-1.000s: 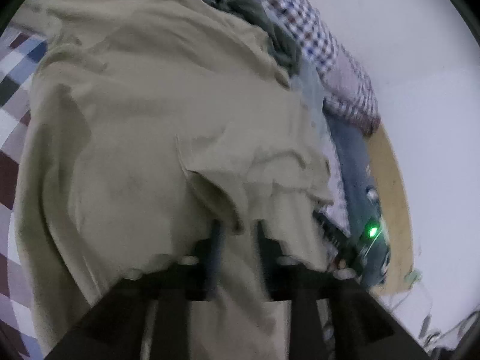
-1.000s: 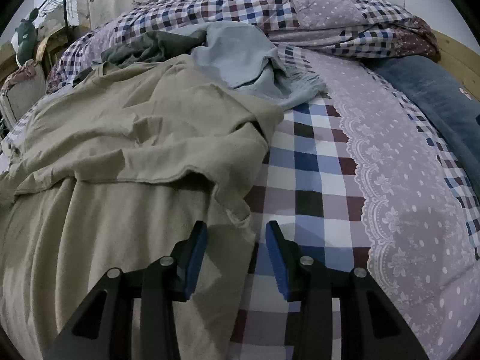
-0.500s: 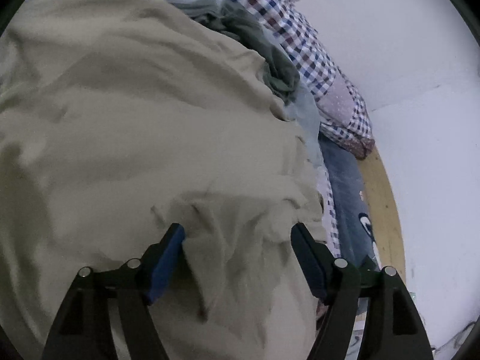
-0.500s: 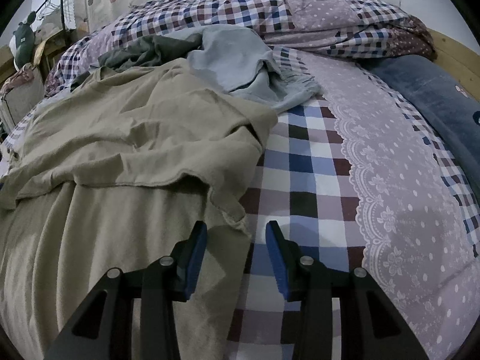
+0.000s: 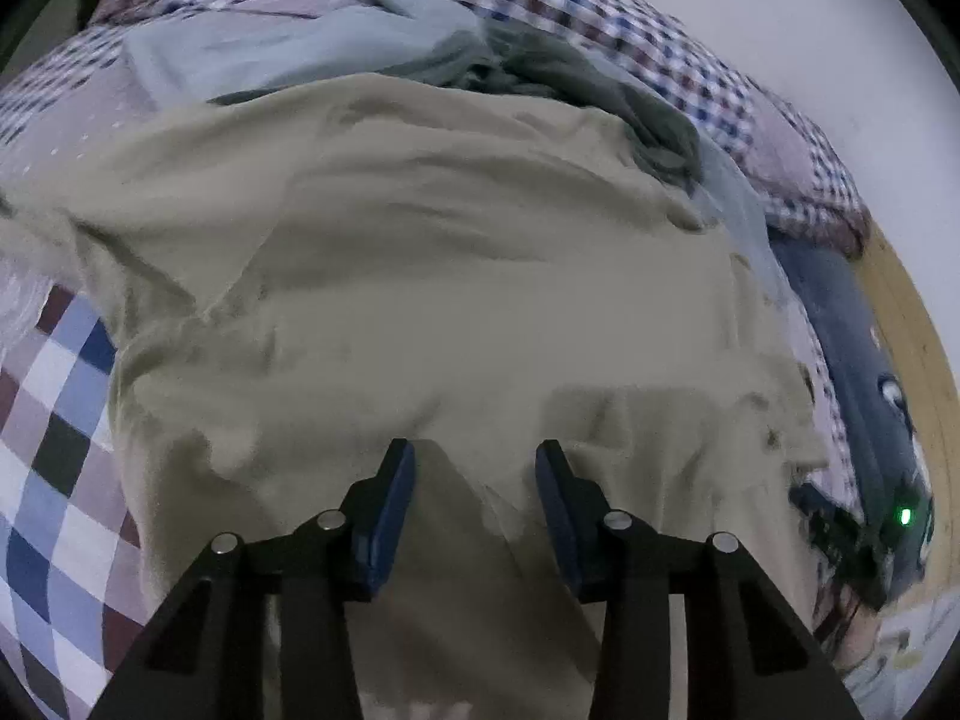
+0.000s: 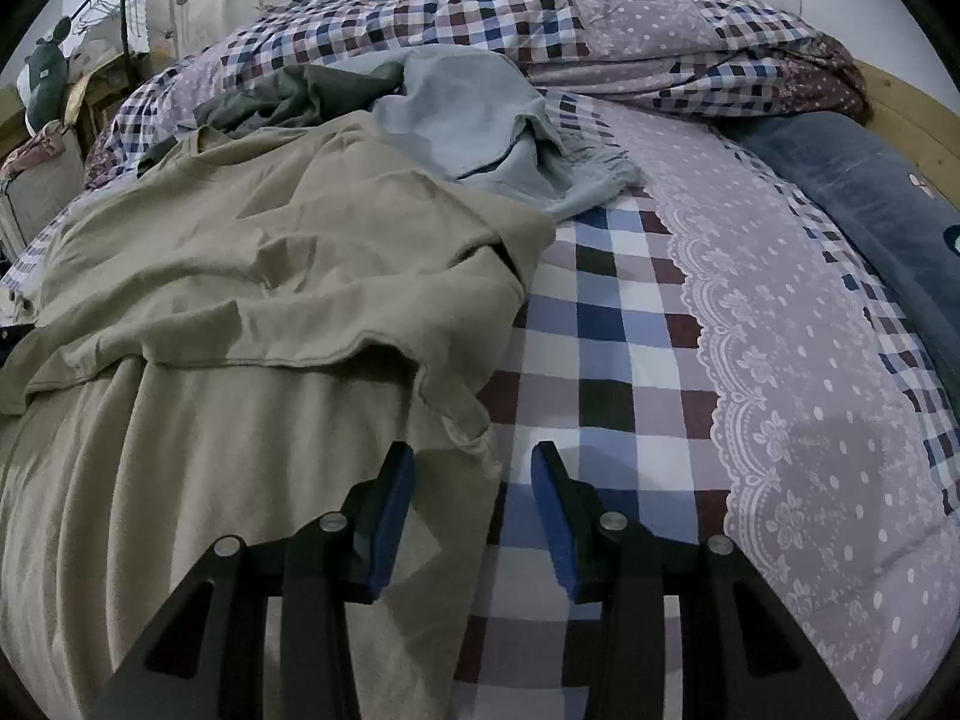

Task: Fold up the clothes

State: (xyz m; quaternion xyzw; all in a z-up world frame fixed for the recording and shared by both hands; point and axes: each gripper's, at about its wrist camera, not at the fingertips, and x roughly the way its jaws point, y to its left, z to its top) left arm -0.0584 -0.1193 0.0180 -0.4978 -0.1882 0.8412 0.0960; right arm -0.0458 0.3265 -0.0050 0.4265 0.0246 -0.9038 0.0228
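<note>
A large beige garment point(image 5: 456, 276) lies rumpled across the bed. My left gripper point(image 5: 475, 462) hangs open just over it, and a raised crease of the cloth runs between the fingers without being pinched. In the right wrist view the same beige garment point(image 6: 240, 276) covers the left half, one layer folded back over another. Its hem corner point(image 6: 465, 426) ends just ahead of my right gripper point(image 6: 474, 468), which is open over the garment's right edge and holds nothing.
A light blue garment point(image 6: 468, 114) and a dark green one point(image 6: 300, 96) lie heaped behind the beige one. The checked sheet point(image 6: 606, 324) lies bare to the right, with a bunched duvet point(image 6: 630, 30), a blue blanket point(image 6: 870, 192) and a wooden bed frame point(image 6: 900, 96) beyond.
My left gripper was shut on a fold of the beige garment, then let go and opened, and has swung round over the cloth. The right gripper barely moved.
</note>
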